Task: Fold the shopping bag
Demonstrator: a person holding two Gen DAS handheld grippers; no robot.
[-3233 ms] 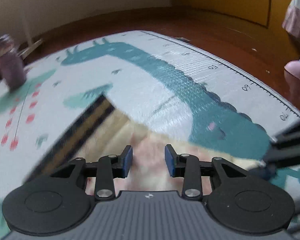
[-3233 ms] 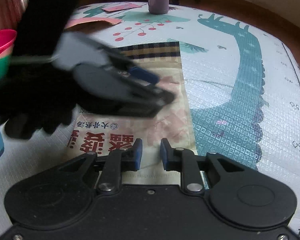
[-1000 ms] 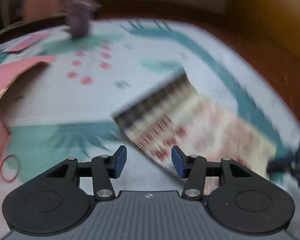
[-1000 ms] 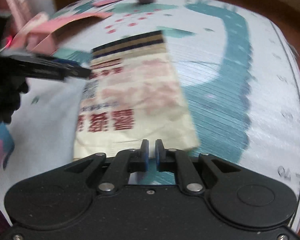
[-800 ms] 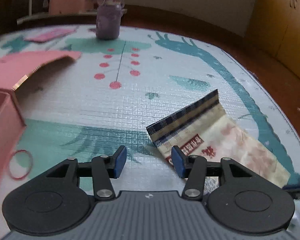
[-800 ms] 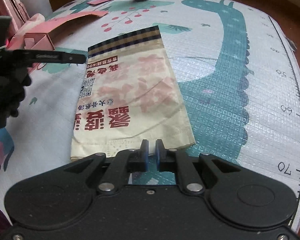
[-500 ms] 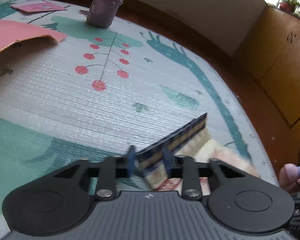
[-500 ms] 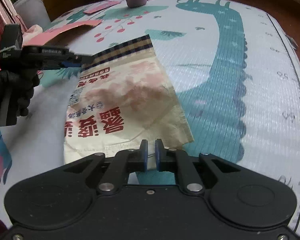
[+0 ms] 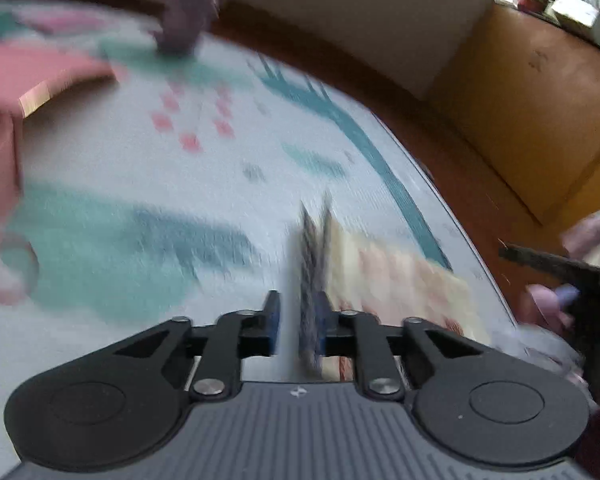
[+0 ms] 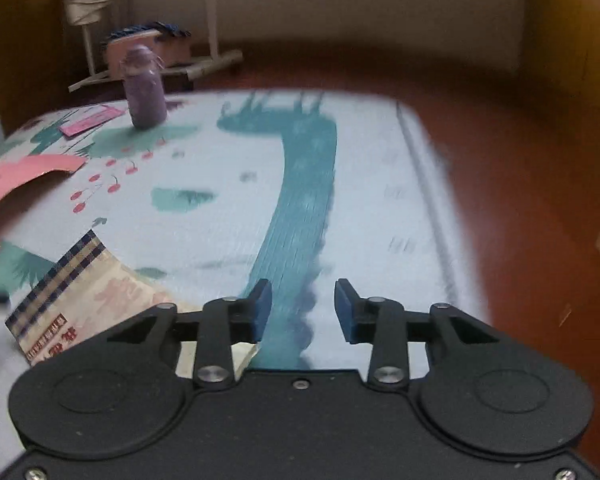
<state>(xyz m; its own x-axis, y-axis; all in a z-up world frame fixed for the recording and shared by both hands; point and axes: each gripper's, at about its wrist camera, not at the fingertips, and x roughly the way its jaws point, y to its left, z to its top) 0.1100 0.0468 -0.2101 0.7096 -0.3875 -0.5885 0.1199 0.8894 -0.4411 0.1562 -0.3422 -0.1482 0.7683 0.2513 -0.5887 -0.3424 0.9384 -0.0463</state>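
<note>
Left gripper [image 9: 296, 322]: narrow, shopping bag [image 9: 396, 276] checked edge between its fingers (blurred)
Right gripper [image 10: 303, 310]: wide, holding nothing, bag to its left

Motion blur smears the shopping bag [image 9: 384, 276] and play mat [image 9: 148, 200].

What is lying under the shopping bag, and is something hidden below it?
The shopping bag lies on the play mat with its dinosaur print. Whatever is below the bag's middle is covered, so I cannot tell if anything else is there.
</note>
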